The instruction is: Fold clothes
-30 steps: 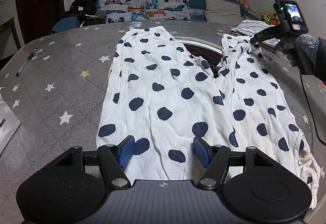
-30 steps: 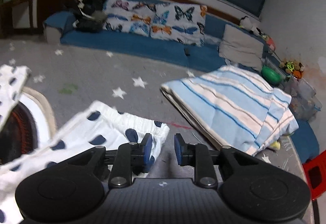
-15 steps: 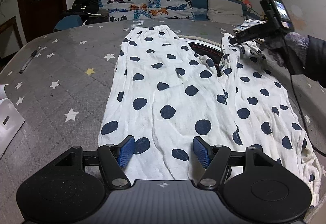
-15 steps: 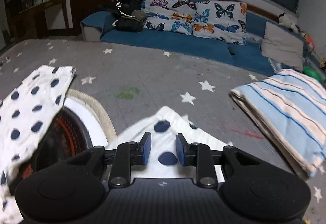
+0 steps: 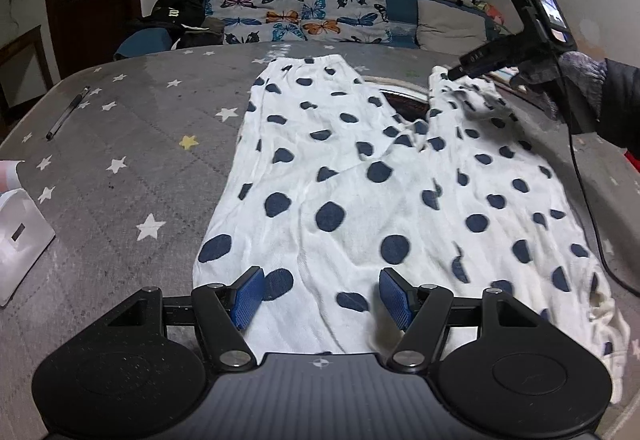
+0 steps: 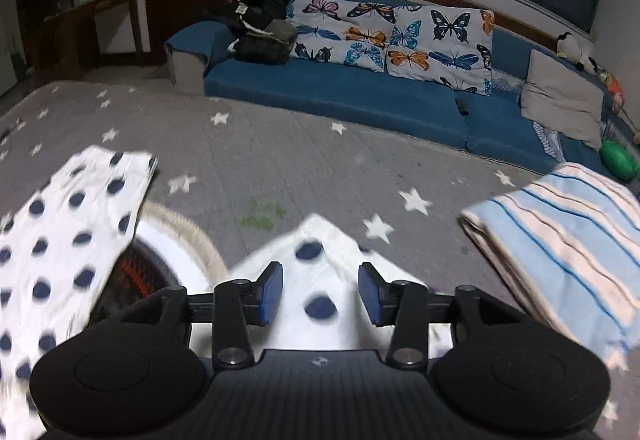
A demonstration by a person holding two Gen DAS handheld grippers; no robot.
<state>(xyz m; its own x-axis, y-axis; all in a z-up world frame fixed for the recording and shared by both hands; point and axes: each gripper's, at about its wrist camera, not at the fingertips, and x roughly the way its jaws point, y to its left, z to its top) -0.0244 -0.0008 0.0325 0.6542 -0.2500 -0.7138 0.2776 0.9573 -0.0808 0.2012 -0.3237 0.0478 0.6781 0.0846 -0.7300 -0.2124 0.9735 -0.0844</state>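
**A:** Across the grey star-print surface (image 5: 120, 143), spread flat: white trousers with navy dots (image 5: 360, 175), waistband end nearest the left camera, both legs running off toward 12 o'clock. Seen from the left wrist view, left hand-held gripper (image 5: 322, 298) hovering over the waistband, blue pads (image 5: 248, 296) wide apart, clamped on nothing.

**B:** Same read. Up at 1 o'clock in that view, right hand-held gripper (image 5: 456, 71) sitting at the cuff of the right leg (image 5: 452, 95), held in a gloved hand (image 5: 560, 75). From the right wrist view, right gripper's pads (image 6: 270, 292) parted too, dotted cuff lying between and below them, fabric bunched into a little peak. Can't tell whether either pad touches the cloth, a bit blurry there.

**A:** Other leg (image 6: 72, 224) off at 9 o'clock in the right view, flat. Between the two legs, some round thing with a pale rim and a dark red centre (image 6: 160, 260), partly covered by the trousers.

**B:** Also around: folded blue-striped blanket (image 6: 560, 232) at 3 o'clock of the right gripper, well apart from the trousers. Pen (image 5: 66, 113) lying at 10 o'clock in the left view, white box (image 5: 20, 236) at 9. Behind everything, blue sofa (image 6: 360, 95) with butterfly cushions (image 6: 400, 39) and a black bag (image 6: 264, 23).
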